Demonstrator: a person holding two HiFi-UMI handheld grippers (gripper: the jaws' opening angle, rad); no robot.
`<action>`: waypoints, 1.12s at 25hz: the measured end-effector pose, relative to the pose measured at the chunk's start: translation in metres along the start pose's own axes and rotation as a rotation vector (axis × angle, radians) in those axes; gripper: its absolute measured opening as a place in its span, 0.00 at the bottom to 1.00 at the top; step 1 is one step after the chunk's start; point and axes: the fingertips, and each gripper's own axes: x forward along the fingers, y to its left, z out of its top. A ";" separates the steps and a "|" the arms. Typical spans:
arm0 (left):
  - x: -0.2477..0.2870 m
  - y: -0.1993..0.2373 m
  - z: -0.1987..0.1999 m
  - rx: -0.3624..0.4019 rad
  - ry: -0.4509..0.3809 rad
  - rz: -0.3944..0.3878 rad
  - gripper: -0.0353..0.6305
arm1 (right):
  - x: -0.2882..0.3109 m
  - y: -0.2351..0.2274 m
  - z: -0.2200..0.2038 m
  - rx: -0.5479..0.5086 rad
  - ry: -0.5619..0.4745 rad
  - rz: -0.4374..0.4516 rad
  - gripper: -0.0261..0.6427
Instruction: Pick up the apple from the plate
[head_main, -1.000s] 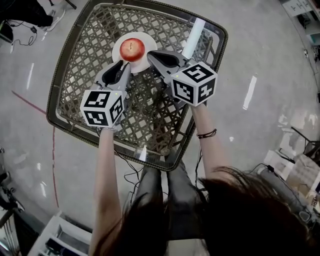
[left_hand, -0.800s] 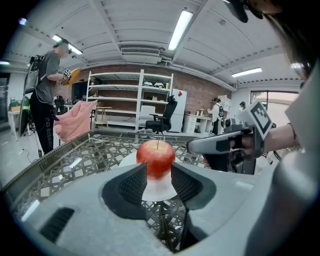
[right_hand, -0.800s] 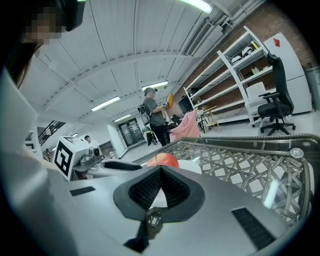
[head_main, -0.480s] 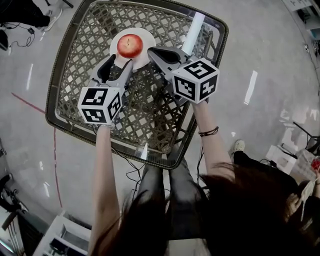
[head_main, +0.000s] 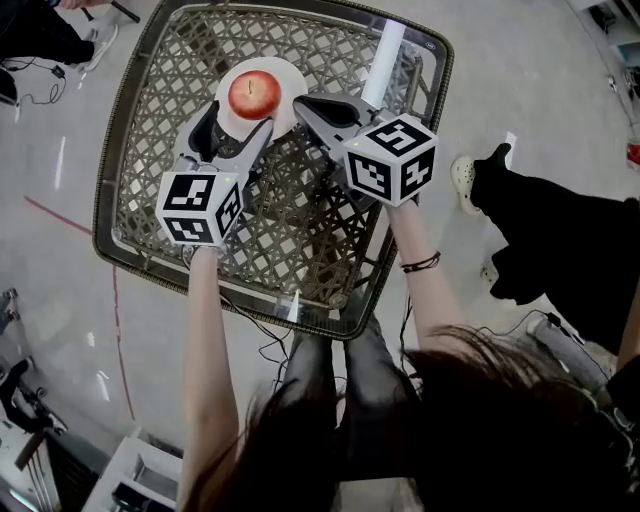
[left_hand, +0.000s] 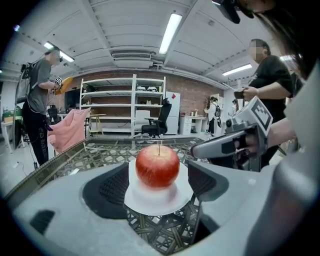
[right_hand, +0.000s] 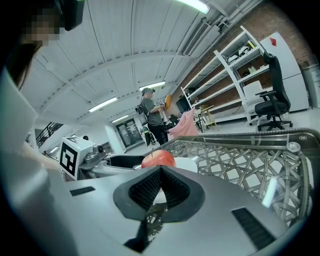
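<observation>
1. The apple (head_main: 254, 94) sits stem up on the white plate (head_main: 288, 76), on the far side of the wicker bench (head_main: 150, 160). It is not yet lifted.
2. The jaws of your left gripper (left_hand: 157, 186) are opening and already stand wide, with nothing pressed between them. The apple shows centred in the gap, just beyond the pads. I judge this width is meant to let the pads clear its sides.
3. That gripper reaches over the plate's near rim, tilted slightly down, which suits a hold round the apple's middle.
4. Your right gripper (head_main: 303, 105) has its jaws together and empty. Its tip is just right of the plate, apparently parked out of the way.
5. A white tube (head_main: 383, 62) lies at the bench's far right, apart from the plate.
6. Next, ease the left gripper farther until the pads flank the apple. It is round and smooth, so it may roll.
</observation>
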 end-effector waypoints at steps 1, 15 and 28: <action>0.002 0.000 0.001 0.008 -0.002 -0.003 0.60 | 0.000 -0.001 0.000 0.001 -0.001 -0.001 0.05; 0.024 0.000 0.007 0.100 -0.010 -0.053 0.66 | -0.001 -0.005 0.001 0.009 -0.013 -0.002 0.05; 0.043 -0.003 0.009 0.157 0.014 -0.105 0.68 | -0.001 -0.008 0.003 -0.002 -0.020 -0.007 0.05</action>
